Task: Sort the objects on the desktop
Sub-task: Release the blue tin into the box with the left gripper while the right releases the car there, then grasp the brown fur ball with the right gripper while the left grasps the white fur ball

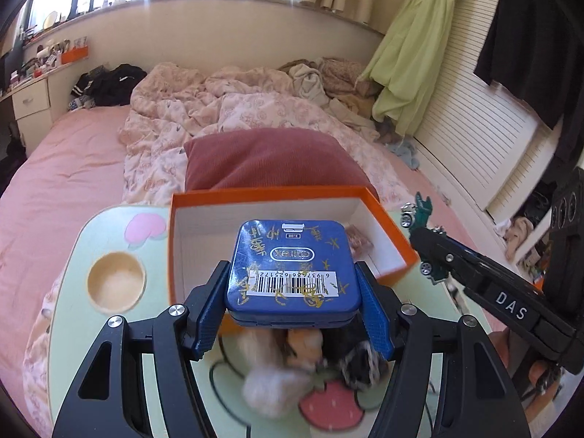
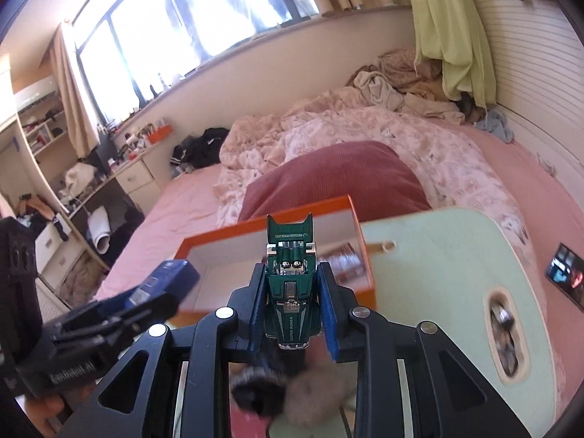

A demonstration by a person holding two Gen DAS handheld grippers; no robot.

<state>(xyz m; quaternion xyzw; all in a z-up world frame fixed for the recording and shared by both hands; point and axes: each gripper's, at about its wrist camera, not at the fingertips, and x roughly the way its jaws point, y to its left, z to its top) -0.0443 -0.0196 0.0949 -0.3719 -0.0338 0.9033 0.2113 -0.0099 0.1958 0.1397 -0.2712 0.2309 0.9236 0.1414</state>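
Observation:
My left gripper (image 1: 292,284) is shut on a blue tin box (image 1: 292,266) with a barcode label, held over the near edge of an open orange cardboard box (image 1: 277,195). My right gripper (image 2: 292,284) is shut on a green toy car (image 2: 292,292), held above the same orange box (image 2: 270,226). The right gripper with the car (image 1: 423,215) shows at the right of the left wrist view. The left gripper with the tin (image 2: 164,281) shows at the left of the right wrist view. A small pinkish packet (image 1: 359,242) lies inside the box.
The box stands on a pale green lap table (image 1: 109,241) with a round cup recess (image 1: 116,280), set on a pink bed. A furry plush toy (image 1: 292,361) lies under the grippers. A dark red pillow (image 1: 270,157) lies behind the box. A phone (image 2: 565,279) lies on the bed.

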